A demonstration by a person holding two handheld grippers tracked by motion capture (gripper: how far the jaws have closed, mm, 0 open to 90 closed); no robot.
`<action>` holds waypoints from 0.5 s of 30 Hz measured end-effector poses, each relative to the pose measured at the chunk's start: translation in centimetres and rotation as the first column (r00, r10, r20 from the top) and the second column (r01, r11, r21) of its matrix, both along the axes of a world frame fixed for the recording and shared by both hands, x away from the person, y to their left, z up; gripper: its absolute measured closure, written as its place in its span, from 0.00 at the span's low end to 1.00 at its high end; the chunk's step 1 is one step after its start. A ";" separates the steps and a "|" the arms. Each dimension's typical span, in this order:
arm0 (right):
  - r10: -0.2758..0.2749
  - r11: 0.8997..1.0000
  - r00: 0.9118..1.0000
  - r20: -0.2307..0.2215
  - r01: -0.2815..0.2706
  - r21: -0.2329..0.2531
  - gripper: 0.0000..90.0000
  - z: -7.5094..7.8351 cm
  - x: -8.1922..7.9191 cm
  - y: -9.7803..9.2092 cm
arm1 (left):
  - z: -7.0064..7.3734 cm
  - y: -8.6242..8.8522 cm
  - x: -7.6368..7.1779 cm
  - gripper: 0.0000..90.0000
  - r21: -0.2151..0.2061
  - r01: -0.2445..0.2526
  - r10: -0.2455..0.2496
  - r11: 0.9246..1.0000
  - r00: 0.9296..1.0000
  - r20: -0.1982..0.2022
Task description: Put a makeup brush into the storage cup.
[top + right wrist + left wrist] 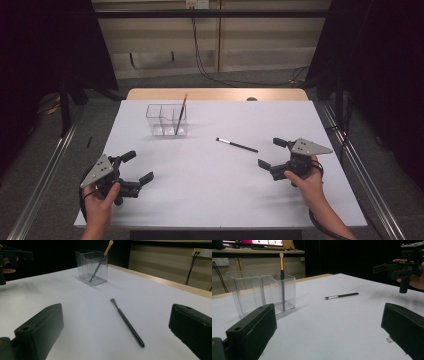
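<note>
White tabletop (210, 190), and one gold-handled brush (181, 113) already stands in the clear organizer (167, 120). Black brush (237, 145) lies flat mid-table, waiting; right gripper (273, 153) nearest, left gripper (138, 166) back, both spread wide and empty.

Brush (237, 145) flat on table (210, 195), right of organizer (167, 120) holding another brush (180, 114).

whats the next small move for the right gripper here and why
Probably ease the right gripper forward and down over the black brush, jaws straddling its handle. Its jaws stand wide open and empty, and the brush lies flat on the table straight ahead of them. One brush already stands in the clear organizer, so this one likely goes there too.
</note>
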State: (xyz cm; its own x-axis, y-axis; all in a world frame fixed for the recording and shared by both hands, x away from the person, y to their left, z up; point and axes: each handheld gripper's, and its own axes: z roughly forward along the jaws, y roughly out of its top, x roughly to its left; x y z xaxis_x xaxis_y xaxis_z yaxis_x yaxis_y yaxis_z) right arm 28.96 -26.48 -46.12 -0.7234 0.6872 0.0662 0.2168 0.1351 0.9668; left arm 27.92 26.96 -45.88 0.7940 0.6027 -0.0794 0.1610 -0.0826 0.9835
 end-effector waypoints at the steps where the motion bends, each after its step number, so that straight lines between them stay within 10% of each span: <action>1: 0.000 1.000 1.000 -0.003 0.000 0.004 0.00 0.0 0.1 0.1 | 0.0 0.0 0.0 0.00 0.002 0.001 -0.001 1.000 1.000 0.000; 15: 0.003 1.000 1.000 -0.024 -0.003 -0.013 0.00 0.0 2.2 0.7 | -0.1 0.1 0.0 0.00 0.001 -0.001 0.001 1.000 1.000 -0.007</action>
State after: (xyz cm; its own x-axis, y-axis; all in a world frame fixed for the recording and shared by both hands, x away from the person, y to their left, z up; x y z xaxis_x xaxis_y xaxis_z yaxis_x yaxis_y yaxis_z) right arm 31.11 -25.77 -46.16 -0.7238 0.6860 0.0743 0.2393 0.1487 0.9595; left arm 27.95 27.09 -45.93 0.7928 0.6036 -0.0843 0.1680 -0.0834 0.9822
